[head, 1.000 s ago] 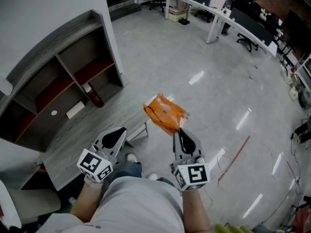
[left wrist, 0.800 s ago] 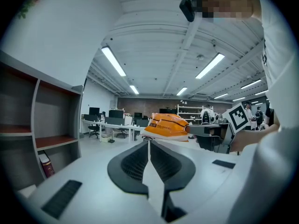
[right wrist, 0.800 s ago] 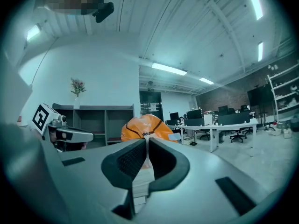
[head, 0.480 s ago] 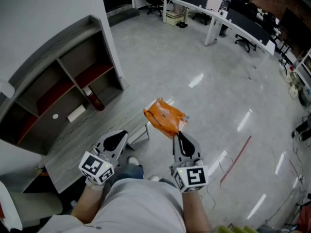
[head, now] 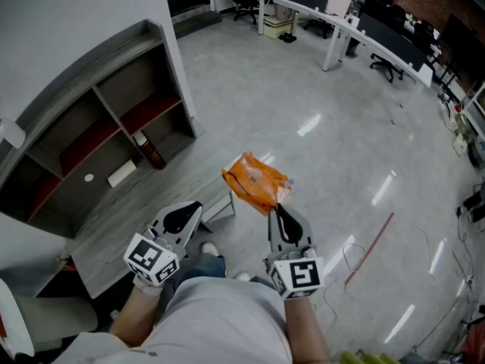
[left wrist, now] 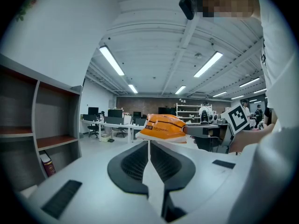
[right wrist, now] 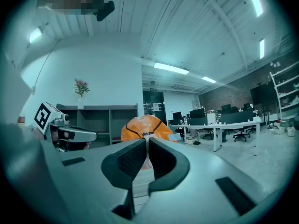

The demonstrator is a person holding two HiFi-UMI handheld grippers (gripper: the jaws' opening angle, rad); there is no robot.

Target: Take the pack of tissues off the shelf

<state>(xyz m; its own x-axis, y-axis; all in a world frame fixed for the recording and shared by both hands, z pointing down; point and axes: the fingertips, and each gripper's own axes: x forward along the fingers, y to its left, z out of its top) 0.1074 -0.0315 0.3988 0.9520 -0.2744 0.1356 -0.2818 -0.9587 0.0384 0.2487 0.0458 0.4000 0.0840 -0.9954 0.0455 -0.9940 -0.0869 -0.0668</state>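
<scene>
- The pack of tissues (head: 256,180) is clear of the shelf (head: 155,32); it hangs in the air over the open floor (head: 318,150), well out from the shelf's front and touching none of its boards
- The right gripper (head: 278,208) has its jaws pressed almost together on the near edge of the orange wrapper, so the pack juts out past the jaw tips, away from the person
- From that pinch the pack fans up and slightly toward the shelf side; its long axis looks to lie roughly across the line of the jaws, though the crumpled wrapper makes this hard to judge
- The left gripper (head: 194,208) is closed on nothing, its jaws meeting with no gap; it sits on the shelf side of the pack, apart from it
- The right gripper is the one at the pack, and the only one in contact
- Judged from this, the removal itself is done; what remains turns on the pack sitting wholly beyond the right jaw tips, held by a thin edge that could slip
</scene>
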